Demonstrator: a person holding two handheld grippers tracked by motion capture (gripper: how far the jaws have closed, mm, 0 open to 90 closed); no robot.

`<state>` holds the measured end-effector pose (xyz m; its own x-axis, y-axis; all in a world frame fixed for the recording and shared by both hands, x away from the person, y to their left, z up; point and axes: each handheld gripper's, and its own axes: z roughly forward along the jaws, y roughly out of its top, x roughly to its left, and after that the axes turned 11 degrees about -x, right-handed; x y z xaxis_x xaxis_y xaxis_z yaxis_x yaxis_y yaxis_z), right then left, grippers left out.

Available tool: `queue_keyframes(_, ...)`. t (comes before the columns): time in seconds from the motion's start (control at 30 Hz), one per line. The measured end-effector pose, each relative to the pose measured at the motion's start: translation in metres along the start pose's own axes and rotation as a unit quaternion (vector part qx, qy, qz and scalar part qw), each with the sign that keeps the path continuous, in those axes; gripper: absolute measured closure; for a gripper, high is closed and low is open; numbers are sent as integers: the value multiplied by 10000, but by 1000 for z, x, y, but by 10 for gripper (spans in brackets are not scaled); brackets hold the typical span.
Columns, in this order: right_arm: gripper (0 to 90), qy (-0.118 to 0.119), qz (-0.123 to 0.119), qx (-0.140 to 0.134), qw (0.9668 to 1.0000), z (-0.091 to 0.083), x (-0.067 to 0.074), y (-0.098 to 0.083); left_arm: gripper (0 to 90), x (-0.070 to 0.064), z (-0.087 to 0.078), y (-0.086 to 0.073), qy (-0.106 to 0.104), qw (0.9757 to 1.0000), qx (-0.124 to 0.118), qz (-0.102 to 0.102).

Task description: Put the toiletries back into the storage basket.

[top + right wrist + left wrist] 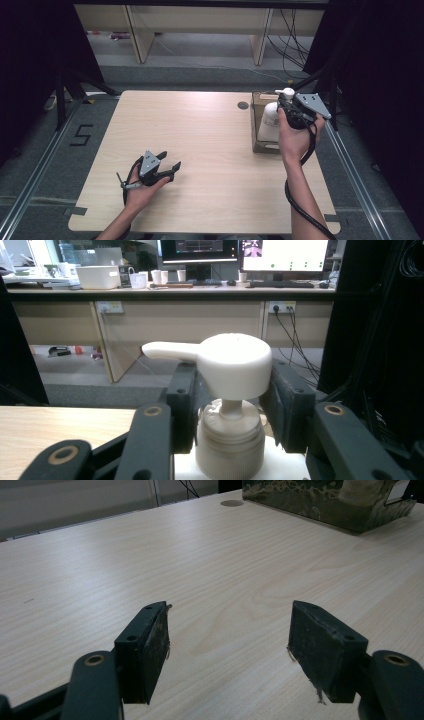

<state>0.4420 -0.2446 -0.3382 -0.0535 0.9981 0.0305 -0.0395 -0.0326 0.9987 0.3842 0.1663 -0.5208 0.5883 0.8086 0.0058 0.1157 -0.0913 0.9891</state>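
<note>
I have the right gripper (289,107) at the far right of the desk (200,150), where a white pump bottle (270,122) stands upright inside a small open-topped brown box (258,145). In the right gripper view its two fingers (184,405) sit on either side of the bottle's neck, just under the broad pump head (235,365), and they look closed against the neck or very nearly so; I cannot see the contact faces themselves, so I judge it a grip rather than know it. Taking the bottle there makes sense to me: the collar (230,440) below and the overhanging pump head above would keep a smooth round body from sliding through the fingers, and the neck is the one part that rises clear of the box walls. The spout points off to the left in that view, away from both fingers, so nothing presses on it.

The left gripper (165,167) rests low near the front left of the desk, well apart from the box. Its fingers (145,650) stand wide open with only bare wood between them, holding nothing. I read that as a parked hand: kept out of the way, yet open and aimed roughly toward the box, whose dark corner shows at the top of the left gripper view, so it could come in to steady the box if the bottle drags it on the way up.
</note>
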Motion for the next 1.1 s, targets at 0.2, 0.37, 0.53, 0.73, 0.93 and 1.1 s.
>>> queue_keyframes(0.2, 605, 27, -51, 47, 10000, 0, 0, -4, 319, 0, 0, 0, -3, 10000, 2, -3)
queue_keyframes(0.37, 605, 42, -72, 87, 9999, 0, 1, -8, 318, 0, 0, 0, -2, 10000, 1, -5)
queue_keyframes(0.53, 605, 47, -80, 158, 9998, 0, 2, -12, 318, 0, 1, 0, -20, 10000, -38, -14)
queue_keyframes(0.73, 605, 45, -132, 185, 9997, 1, 1, -17, 318, 0, 0, 0, -1, 10000, 0, -3)
queue_keyframes(0.93, 605, 32, -107, 238, 9997, 0, 3, -20, 318, 0, 0, 0, -1, 10000, 0, -1)
queue_keyframes(1.1, 605, 56, -192, 226, 9995, 0, 3, -22, 318, 0, 0, 0, -1, 10000, -4, -2)
